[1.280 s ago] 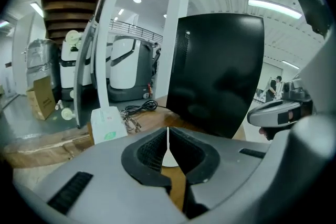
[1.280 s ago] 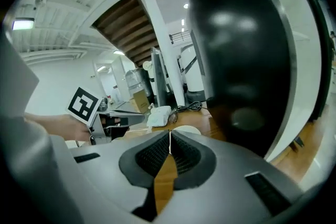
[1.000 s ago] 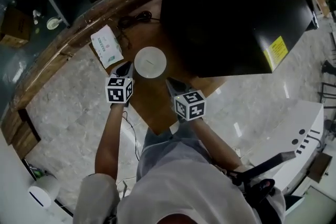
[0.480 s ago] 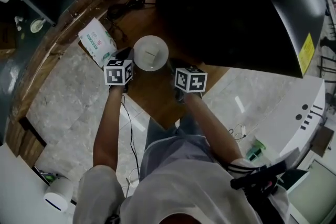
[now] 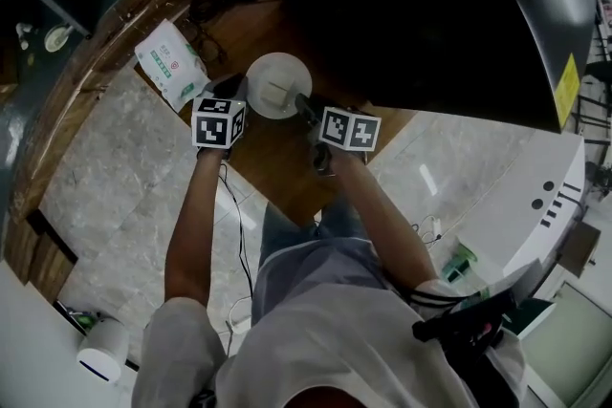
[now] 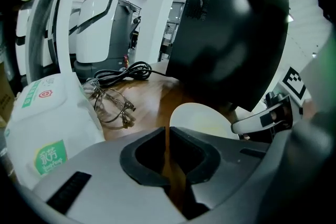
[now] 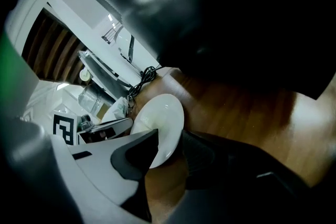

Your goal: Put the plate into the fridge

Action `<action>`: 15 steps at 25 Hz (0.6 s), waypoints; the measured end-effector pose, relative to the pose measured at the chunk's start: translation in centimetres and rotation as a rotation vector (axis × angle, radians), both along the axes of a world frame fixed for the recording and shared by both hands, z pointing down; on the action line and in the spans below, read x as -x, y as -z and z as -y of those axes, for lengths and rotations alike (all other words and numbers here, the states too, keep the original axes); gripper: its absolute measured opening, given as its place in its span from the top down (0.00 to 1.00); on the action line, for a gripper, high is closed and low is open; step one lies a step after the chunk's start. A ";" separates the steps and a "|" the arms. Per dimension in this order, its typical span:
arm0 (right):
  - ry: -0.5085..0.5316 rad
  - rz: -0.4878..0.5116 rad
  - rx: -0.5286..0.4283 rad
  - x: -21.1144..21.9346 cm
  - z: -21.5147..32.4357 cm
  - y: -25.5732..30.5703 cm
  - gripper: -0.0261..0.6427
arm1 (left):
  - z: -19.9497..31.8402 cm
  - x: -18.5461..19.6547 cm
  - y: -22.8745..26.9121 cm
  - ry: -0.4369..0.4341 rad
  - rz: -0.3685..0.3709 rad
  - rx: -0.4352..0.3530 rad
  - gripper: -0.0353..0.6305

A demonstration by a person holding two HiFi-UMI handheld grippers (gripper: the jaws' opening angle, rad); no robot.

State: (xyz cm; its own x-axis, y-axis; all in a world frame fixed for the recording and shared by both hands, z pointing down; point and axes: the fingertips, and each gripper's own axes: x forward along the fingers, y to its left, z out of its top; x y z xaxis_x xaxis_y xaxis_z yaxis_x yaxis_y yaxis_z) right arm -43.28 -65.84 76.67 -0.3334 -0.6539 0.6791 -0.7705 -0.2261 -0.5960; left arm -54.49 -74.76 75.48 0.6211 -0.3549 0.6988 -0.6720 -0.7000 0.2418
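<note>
The plate (image 5: 277, 83) lies flat on the wooden bench (image 5: 277, 172), directly ahead of both tools. The right tool (image 5: 308, 110) is the nearer one: in its own view the near rim of the plate stands between its two jaws. Those jaws have just been opening and are now wide apart. The pads do not seem to press the rim, so I judge there is no grip yet. The left tool (image 5: 234, 89) is closed w/ nothing in it; the plate is ahead and a bit to its right. The plate is round, so no long axis; what counts is the rim between the right jaws. The black box beyond the plate, very near it, is prob. the fridge (image 5: 430, 14). Hard to make out: where its door is and if it is open, and whether one right jaw is really under the rim.
</note>
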 end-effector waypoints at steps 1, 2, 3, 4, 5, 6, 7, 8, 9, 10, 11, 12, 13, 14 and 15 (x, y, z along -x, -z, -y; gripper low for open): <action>-0.009 0.015 -0.007 0.0 0.0 0.0 0.74 | -0.1 -0.1 0.0 0.003 0.004 -0.018 0.92; -0.018 0.028 -0.014 -0.1 0.0 0.0 0.74 | -0.2 -0.3 0.0 0.006 0.008 -0.033 0.92; -0.026 0.038 -0.019 -0.1 0.0 -0.1 0.74 | -0.3 -0.3 -0.2 0.009 0.013 -0.046 0.92; -0.032 0.047 -0.022 -0.2 -0.1 -0.3 0.74 | -0.4 -0.4 -0.3 0.013 0.016 -0.056 0.92; -0.039 0.057 -0.023 -0.2 -0.1 -0.5 0.75 | -0.5 -0.4 -0.5 0.017 0.020 -0.064 0.92; -0.051 0.073 -0.023 -0.2 -0.2 -0.6 0.75 | -0.6 -0.4 -0.6 0.022 0.022 -0.071 0.92; -0.069 0.099 -0.022 -0.3 -0.3 -0.7 0.75 | -0.8 -0.4 -0.7 0.026 0.026 -0.079 0.92; -0.095 0.141 -0.018 -0.2 -0.4 -0.8 0.75 | -0.9 -0.3 -0.8 0.032 0.031 -0.089 0.92; -0.127 0.201 -0.013 -0.1 -0.5 -0.9 0.75 | -1.1 -0.2 -0.9 0.039 0.040 -0.104 0.92; -0.164 0.280 -0.006 0.0 -0.6 -1.1 0.80 | -1.2 -0.1 -1.1 0.046 0.052 -0.124 0.92; -0.202 0.371 -0.004 0.1 -0.7 -1.2 0.86 | -1.2 0.0 -1.3 0.052 0.067 -0.147 0.92; -0.234 0.463 -0.009 0.1 -0.6 -1.3 0.90 | -1.1 0.0 -1.5 0.056 0.081 -0.169 0.92; -0.254 0.546 -0.022 0.2 -0.6 -1.2 0.91 | -1.1 0.0 -1.7 0.054 0.094 -0.185 0.92; -0.259 0.608 -0.040 0.3 -0.4 -1.1 0.91 | -1.2 -0.2 -1.9 0.046 0.104 -0.195 0.92; -0.255 0.641 -0.056 0.4 -0.3 -1.0 0.91 | -1.3 -0.3 -1.9 0.038 0.111 -0.201 0.92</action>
